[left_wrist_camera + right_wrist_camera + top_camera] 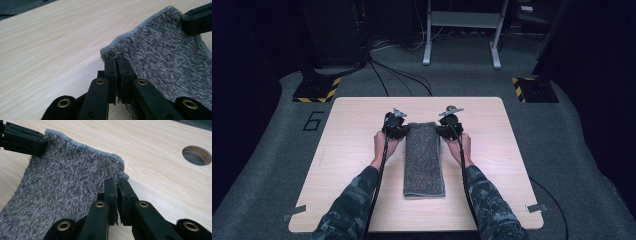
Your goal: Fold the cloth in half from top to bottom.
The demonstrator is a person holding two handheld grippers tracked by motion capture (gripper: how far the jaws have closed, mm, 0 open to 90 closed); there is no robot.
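- Towel (pixel 424 160) lies mid-counter (pixel 347 165), folded into a long strip; long axis runs from the person's edge straight away toward the far edge.
- Left claw (pixel 402 131) is clamped on the far-left corner, right claw (pixel 443 131) on the far-right corner (each hand takes its own side, neither reaches across).
- Key relation: both grips sit at the far short edge, the rest of the strip trails back toward the person. My guess is a fold pulls that edge back along the long axis.
- Left claw view: corner hem pinched between the pads (pixel 111 67), far edge lifted off the wood.
- Right claw view: same pinch (pixel 117 183), plus a round hole (pixel 196 155) in the counter beyond.
- High view adds what those miss: near end (pixel 424 192) flat on the counter.
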